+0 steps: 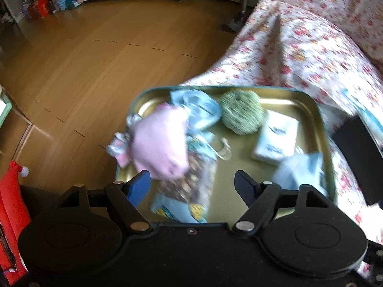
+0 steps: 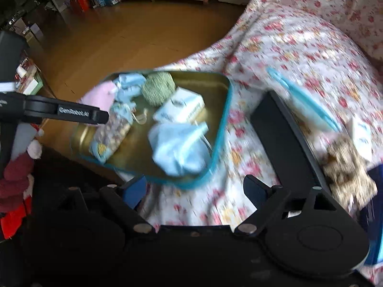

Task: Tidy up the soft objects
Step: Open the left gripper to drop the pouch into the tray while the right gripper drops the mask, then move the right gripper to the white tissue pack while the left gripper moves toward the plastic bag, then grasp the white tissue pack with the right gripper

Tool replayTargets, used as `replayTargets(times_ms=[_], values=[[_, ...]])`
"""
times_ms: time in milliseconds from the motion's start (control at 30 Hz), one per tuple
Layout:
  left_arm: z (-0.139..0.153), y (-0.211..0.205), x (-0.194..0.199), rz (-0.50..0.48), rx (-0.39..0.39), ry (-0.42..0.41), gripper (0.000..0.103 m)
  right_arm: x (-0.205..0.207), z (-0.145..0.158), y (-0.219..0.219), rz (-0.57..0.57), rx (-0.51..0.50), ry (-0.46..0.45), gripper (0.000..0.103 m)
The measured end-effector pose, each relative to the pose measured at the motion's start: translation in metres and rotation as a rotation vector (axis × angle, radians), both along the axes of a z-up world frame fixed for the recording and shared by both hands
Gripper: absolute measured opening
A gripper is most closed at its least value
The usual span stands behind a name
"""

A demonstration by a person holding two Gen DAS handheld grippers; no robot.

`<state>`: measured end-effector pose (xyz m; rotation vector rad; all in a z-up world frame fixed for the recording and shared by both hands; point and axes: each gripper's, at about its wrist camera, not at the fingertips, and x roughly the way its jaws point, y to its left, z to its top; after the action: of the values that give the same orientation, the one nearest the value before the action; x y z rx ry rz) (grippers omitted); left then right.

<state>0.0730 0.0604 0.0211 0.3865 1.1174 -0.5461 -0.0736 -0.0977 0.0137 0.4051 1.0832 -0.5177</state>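
Note:
A teal-rimmed metal tin lies on the floral bedspread. In it are a pink soft bundle, a green yarn ball, a white tissue pack, light blue cloths and a patterned pouch. My left gripper is open and empty above the tin's near side; its arm shows in the right wrist view. My right gripper is open and empty over the bedspread, just short of the tin.
The floral bedspread covers the right side. A black flat object, a teal lid and a speckled soft item lie right of the tin. Wooden floor is beyond, with red plush items at left.

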Motion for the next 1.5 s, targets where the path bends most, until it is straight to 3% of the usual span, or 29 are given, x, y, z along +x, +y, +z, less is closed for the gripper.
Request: replayTargets(times_ms=[467, 833, 1133, 1500], values=[[0.0, -0.057, -0.104, -0.204, -0.024, 0.055, 0.073, -0.136, -0.019, -0.013, -0.202, -0.023, 0.091, 0.088], [-0.001, -0.103, -0.156, -0.331, -0.015, 0.037, 0.073, -0.205, 0.019, -0.072, -0.417, -0.156, -0.013, 0.09], [-0.004, -0.127, -0.172, -0.37, -0.005, 0.033, 0.073, -0.198, 0.031, -0.147, -0.518, -0.234, -0.106, 0.09], [0.004, -0.153, -0.176, -0.403, -0.02, -0.01, 0.073, -0.136, 0.015, -0.225, -0.478, -0.258, -0.026, 0.09]])
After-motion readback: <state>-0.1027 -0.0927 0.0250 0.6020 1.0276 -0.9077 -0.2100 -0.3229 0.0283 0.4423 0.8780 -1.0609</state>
